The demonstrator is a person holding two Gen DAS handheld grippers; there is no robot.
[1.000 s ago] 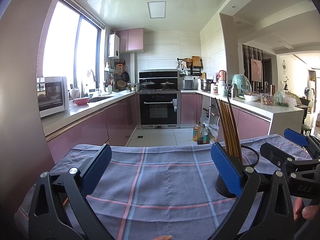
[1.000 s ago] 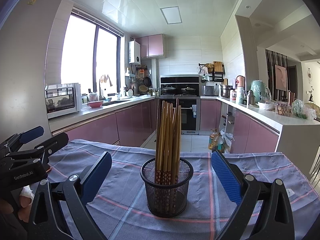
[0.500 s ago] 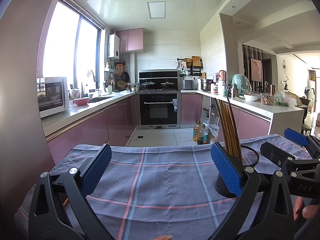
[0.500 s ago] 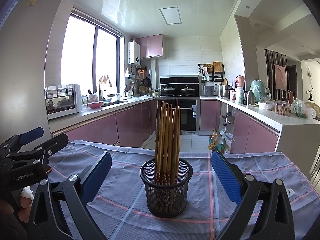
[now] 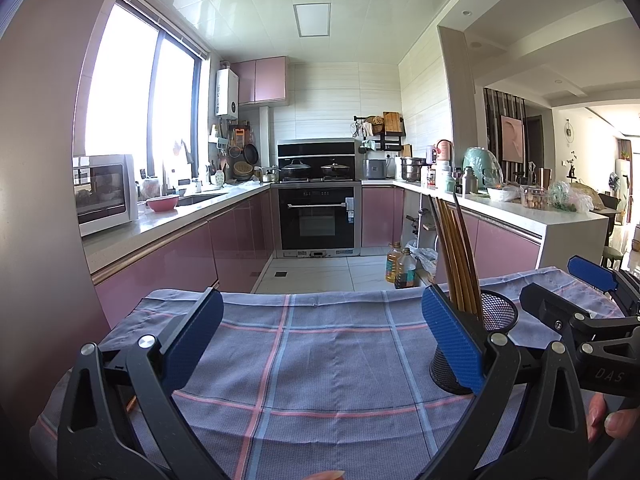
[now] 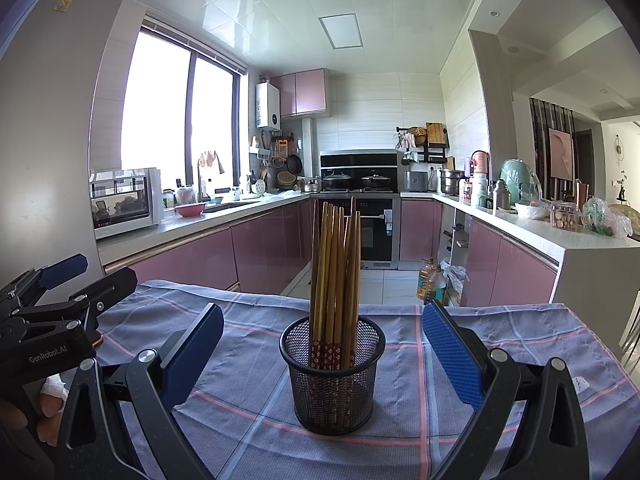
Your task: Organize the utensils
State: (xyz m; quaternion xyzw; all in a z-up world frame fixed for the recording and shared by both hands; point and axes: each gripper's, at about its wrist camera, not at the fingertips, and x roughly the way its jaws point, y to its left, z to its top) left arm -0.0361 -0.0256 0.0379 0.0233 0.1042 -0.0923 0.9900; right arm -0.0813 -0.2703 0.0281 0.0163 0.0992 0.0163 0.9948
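— What do you count on the table?

— One black mesh holder [image 6: 333,376], standing upright on the checked cloth [image 6: 508,340]. In it I see one bundle of wooden chopsticks [image 6: 335,276], upright and leaning slightly. I make out about nine tips, but they overlap, so I cannot give a firm number.

— And your two grippers?

— My right gripper [image 6: 322,344] has its blue pads spread wide, one on each side of the holder, touching neither it nor the chopsticks. My left gripper [image 5: 320,336] is equally wide and holds nothing; only bare cloth lies between its pads.

— Where is the holder from the left camera?

— To the right, partly hidden behind my left gripper's right finger [image 5: 450,344]. Only its rim, part of its wall and the upper chopsticks show there.

— Anything else hard to read?

— A small brownish thing [image 5: 131,403] lies on the cloth under my left gripper's left finger; I cannot tell what it is. The table beneath the cloth is fully covered. Fingertips [image 5: 614,420] at the frame edges are cut off.
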